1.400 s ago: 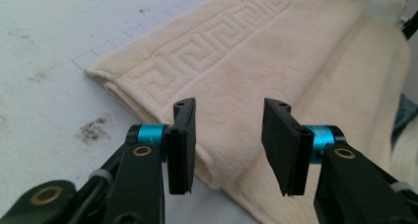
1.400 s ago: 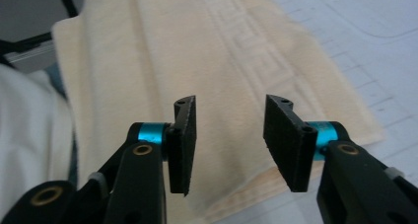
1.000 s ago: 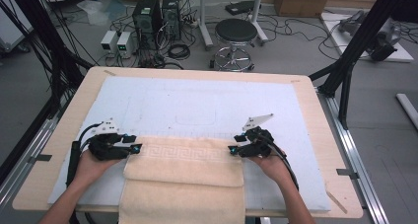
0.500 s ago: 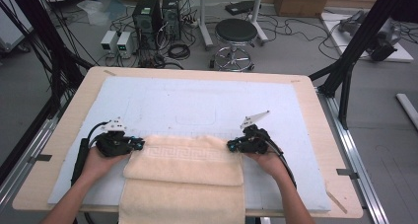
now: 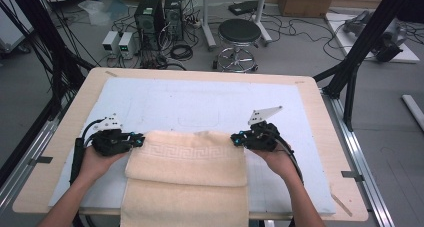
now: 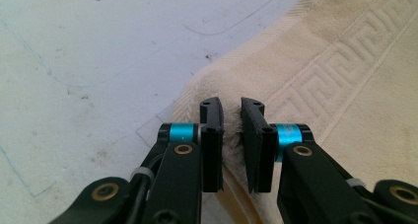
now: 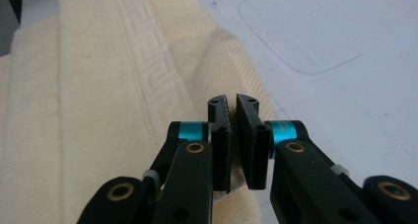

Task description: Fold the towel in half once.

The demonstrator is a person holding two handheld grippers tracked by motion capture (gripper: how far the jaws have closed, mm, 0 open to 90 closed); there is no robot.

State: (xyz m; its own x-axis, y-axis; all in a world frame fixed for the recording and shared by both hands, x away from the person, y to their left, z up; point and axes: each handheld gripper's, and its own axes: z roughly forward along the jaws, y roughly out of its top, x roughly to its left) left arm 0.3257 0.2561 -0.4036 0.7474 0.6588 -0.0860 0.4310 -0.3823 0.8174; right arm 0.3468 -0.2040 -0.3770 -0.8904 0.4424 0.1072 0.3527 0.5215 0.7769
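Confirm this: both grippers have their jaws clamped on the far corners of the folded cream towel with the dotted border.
One detail is wrong: the border is a Greek-key pattern, as the high view shows. The left gripper and right gripper do clamp the folded cream towel's far corners.

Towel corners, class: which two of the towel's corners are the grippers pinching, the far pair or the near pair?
The far pair. The left gripper and right gripper each clamp a far corner of the towel; its near end hangs over the table edge, ungripped.
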